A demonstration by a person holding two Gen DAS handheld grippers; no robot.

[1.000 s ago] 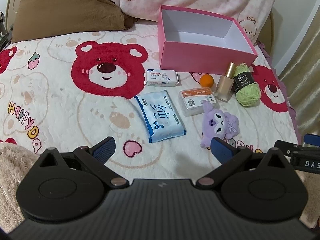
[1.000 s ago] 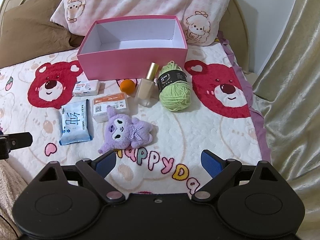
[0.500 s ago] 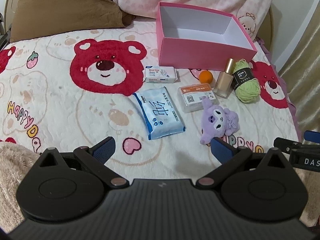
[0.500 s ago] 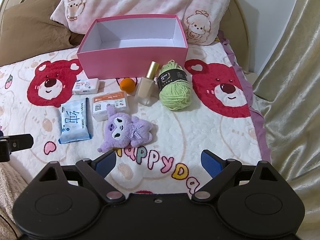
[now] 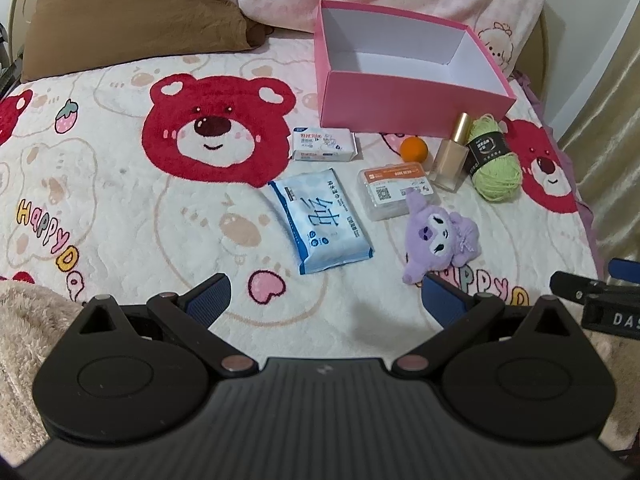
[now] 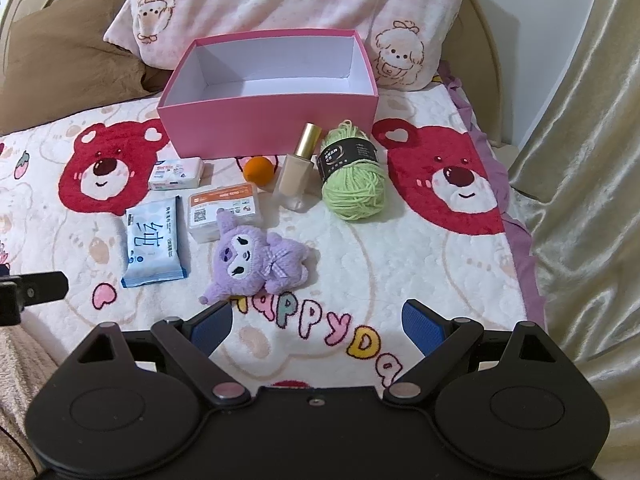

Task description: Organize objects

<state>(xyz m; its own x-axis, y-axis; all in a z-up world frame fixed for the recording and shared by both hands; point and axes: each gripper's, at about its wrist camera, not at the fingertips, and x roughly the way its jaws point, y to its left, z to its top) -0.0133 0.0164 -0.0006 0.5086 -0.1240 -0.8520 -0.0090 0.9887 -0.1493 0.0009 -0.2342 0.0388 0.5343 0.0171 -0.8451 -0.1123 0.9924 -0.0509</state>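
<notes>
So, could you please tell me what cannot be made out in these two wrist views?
- Pink cardboard box: near floor hidden by its front wall, both views.
- Small white tissue packet print: too small to read.
- Right gripper in left view: cut off by the frame edge.
- Brown pillow: cut off at left edge.

Mid-frame I see the box [image 6: 268, 128] behind the bottle [image 6: 298, 172], with the yarn [image 6: 354, 184] right and the plush [image 6: 256, 264] below.
</notes>
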